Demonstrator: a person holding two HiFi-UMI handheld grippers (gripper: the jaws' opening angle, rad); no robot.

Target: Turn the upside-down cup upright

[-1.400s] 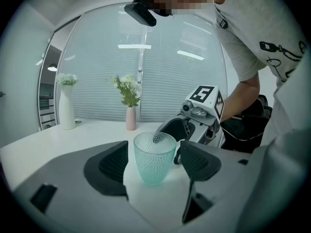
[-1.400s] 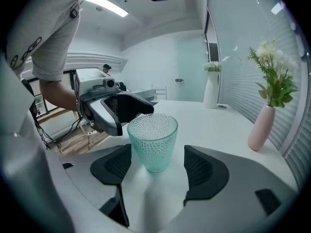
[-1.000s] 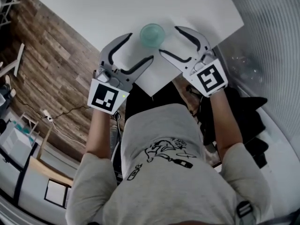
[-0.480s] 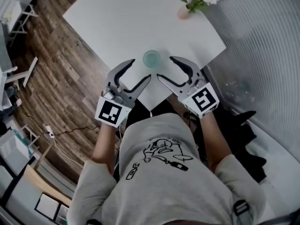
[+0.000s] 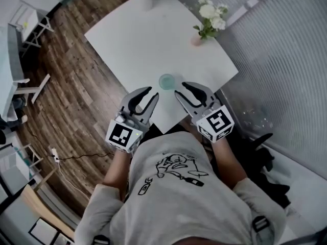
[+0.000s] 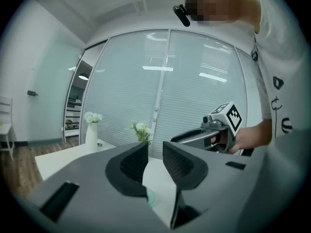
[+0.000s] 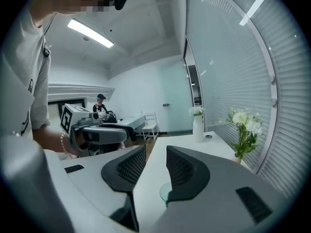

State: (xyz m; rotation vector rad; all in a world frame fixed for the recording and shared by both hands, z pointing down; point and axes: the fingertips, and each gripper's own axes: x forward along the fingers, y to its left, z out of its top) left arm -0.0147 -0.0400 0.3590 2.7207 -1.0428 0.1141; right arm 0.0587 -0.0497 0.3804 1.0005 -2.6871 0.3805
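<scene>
**Cup at the edge, claws narrowed**

Left claw and right claw have just been closing to narrow gaps, with nothing between either. The cup stands just beyond them, by the counter's near edge. A jaw-tip nudge could knock it off.

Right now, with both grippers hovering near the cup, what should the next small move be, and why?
Probably reopen the right gripper and lower it toward the cup. Both it and the left gripper have just been closing their jaws on nothing, above the table, and the cup stands untouched just ahead of them. Whether it is already upright I cannot tell.
</scene>
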